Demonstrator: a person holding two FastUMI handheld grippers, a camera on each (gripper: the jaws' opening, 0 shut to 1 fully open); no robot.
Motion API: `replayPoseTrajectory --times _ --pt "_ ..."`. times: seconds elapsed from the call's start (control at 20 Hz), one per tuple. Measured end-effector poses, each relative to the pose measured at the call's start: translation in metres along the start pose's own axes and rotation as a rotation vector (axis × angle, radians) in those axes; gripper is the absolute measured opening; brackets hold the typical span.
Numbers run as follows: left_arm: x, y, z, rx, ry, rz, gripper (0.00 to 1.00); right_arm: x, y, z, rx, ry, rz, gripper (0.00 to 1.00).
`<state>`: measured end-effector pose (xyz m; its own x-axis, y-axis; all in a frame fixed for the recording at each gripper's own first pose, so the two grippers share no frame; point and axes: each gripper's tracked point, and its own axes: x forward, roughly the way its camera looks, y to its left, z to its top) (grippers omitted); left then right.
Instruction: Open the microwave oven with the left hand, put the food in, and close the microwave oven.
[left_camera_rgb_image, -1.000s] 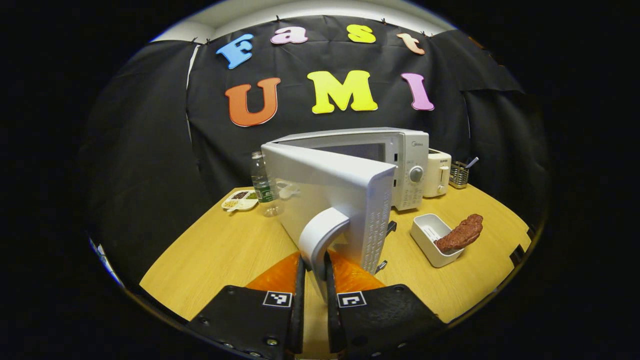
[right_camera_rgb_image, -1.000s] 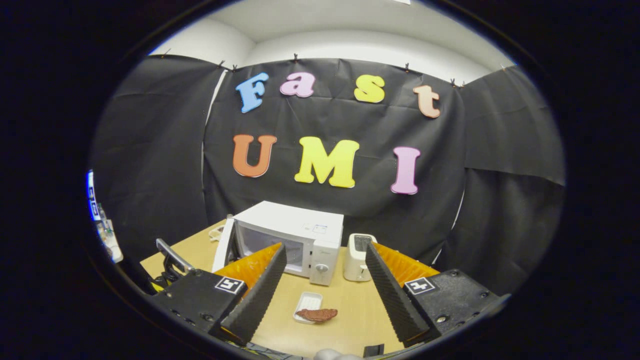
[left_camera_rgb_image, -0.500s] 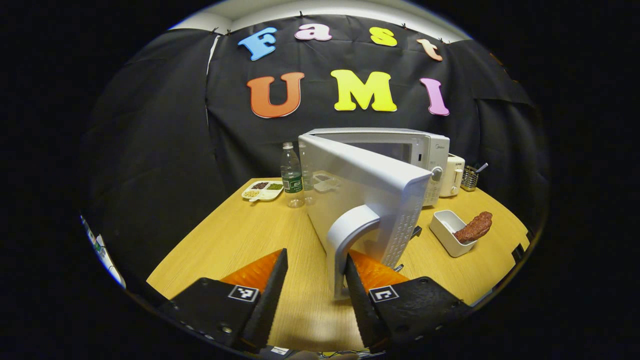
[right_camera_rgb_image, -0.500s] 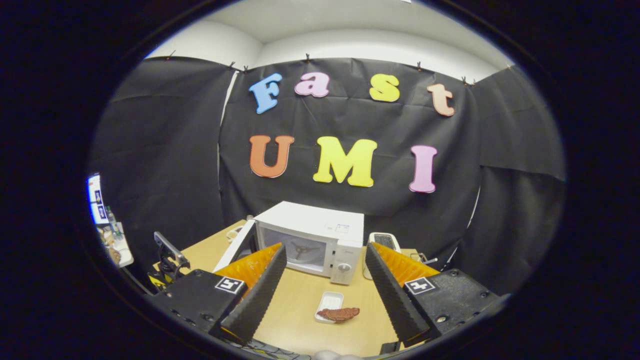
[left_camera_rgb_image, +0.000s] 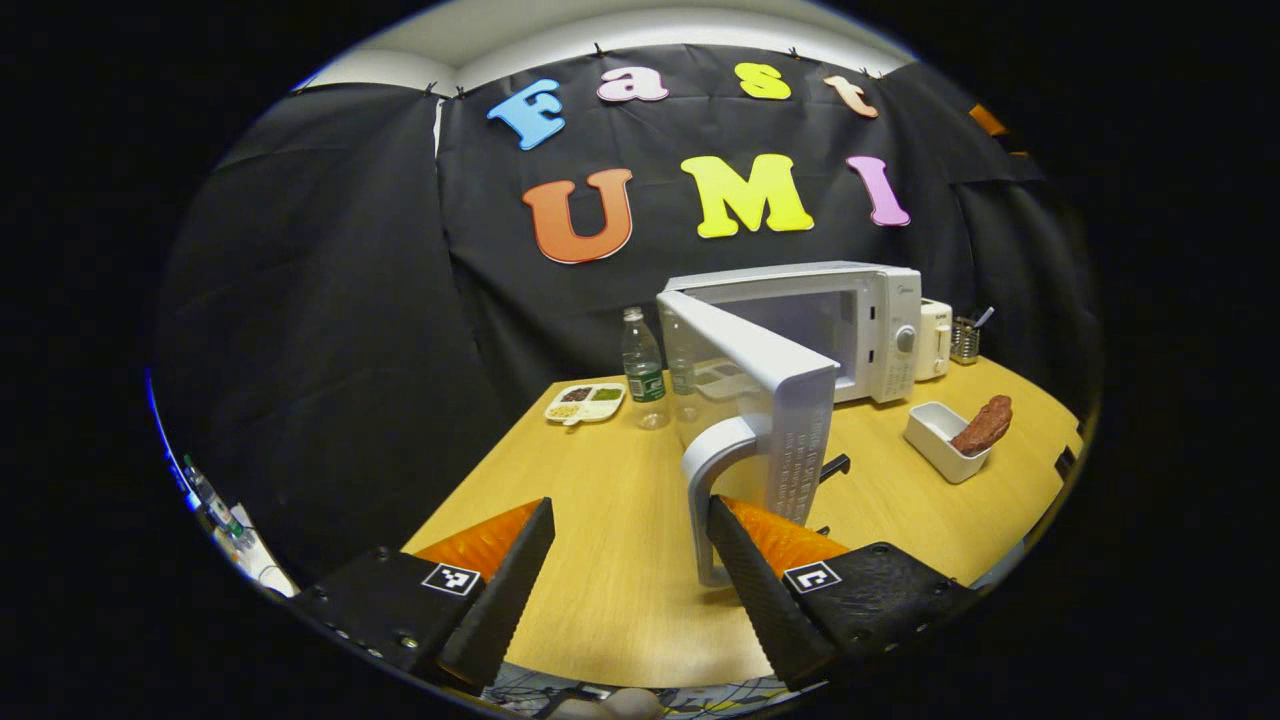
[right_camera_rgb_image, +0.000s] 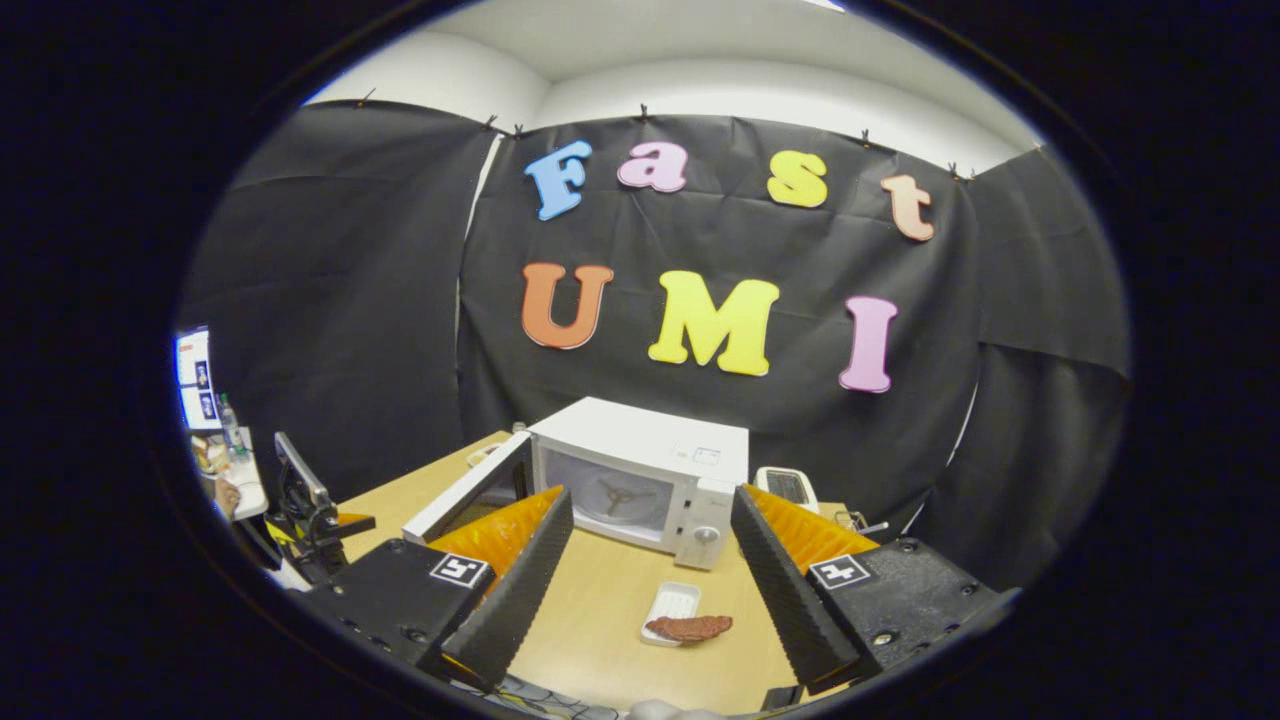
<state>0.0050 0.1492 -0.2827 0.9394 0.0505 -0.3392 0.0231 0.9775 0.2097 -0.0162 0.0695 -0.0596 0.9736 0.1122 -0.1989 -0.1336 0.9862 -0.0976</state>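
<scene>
The boxy white microwave (left_camera_rgb_image: 800, 325) stands at the desk's (left_camera_rgb_image: 620, 590) back edge, its door (left_camera_rgb_image: 760, 400) swung out; both the left gripper (left_camera_rgb_image: 630, 520) and the right gripper (right_camera_rgb_image: 650, 510) are spread and empty.

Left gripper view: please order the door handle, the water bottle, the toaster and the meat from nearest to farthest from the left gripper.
1. Door handle, just ahead, by the right jaw.
2. Meat, right, on a white tray.
3. Water bottle, ahead, left of the door.
4. Toaster, far right, beyond the microwave.
</scene>
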Motion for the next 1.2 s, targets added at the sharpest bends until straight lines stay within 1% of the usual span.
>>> replayPoseTrajectory --times 0.2,0.25,0.3,0.35,0.4,0.45,0.5,0.65,0.75,0.85,0.95,1.05,1.1,1.15,1.2 --pt "-0.007 0.033 -0.003 -0.026 0.014 0.061 0.94 0.000 0.002 -0.011 0.005 0.003 0.008 1.00" --pt "-0.010 0.039 -0.004 -0.031 0.020 0.072 0.94 0.002 0.001 -0.019 0.007 0.013 0.009 0.96" --pt "-0.014 0.045 -0.006 -0.035 0.024 0.088 0.94 0.003 -0.003 -0.028 0.012 0.026 0.003 1.00" --pt "-0.018 0.050 -0.007 -0.040 0.032 0.097 0.94 0.005 -0.009 -0.038 0.019 0.037 -0.004 1.00" --pt "-0.023 0.055 -0.009 -0.045 0.035 0.107 0.94 0.008 -0.015 -0.052 0.029 0.054 -0.011 0.96" --pt "-0.031 0.058 -0.010 -0.051 0.047 0.115 0.94 0.010 -0.021 -0.066 0.041 0.077 -0.016 1.00" --pt "-0.040 0.060 -0.009 -0.062 0.057 0.119 0.94 0.012 -0.028 -0.080 0.059 0.090 -0.023 1.00" --pt "-0.067 0.048 0.018 -0.101 0.035 0.081 0.94 0.019 -0.048 -0.128 0.106 0.141 -0.047 1.00" --pt "-0.078 0.037 0.045 -0.100 0.002 0.056 0.94 0.027 -0.061 -0.168 0.126 0.188 -0.060 1.00" --pt "-0.088 0.015 0.076 -0.115 -0.030 0.013 0.94 0.038 -0.074 -0.212 0.159 0.253 -0.065 1.00" --pt "-0.092 -0.013 0.108 -0.147 -0.060 -0.045 0.94 0.050 -0.079 -0.246 0.209 0.301 -0.041 1.00" --pt "-0.094 -0.037 0.136 -0.159 -0.093 -0.082 0.94 0.065 -0.087 -0.272 0.248 0.340 -0.026 1.00" --pt "-0.093 -0.049 0.149 -0.154 -0.111 -0.095 0.94 0.076 -0.088 -0.283 0.274 0.350 -0.007 0.93" --pt "-0.091 -0.060 0.162 -0.149 -0.125 -0.102 0.94 0.086 -0.089 -0.292 0.297 0.365 0.016 0.98" --pt "-0.087 -0.072 0.172 -0.147 -0.130 -0.118 0.94 0.096 -0.091 -0.300 0.320 0.375 0.045 0.98"
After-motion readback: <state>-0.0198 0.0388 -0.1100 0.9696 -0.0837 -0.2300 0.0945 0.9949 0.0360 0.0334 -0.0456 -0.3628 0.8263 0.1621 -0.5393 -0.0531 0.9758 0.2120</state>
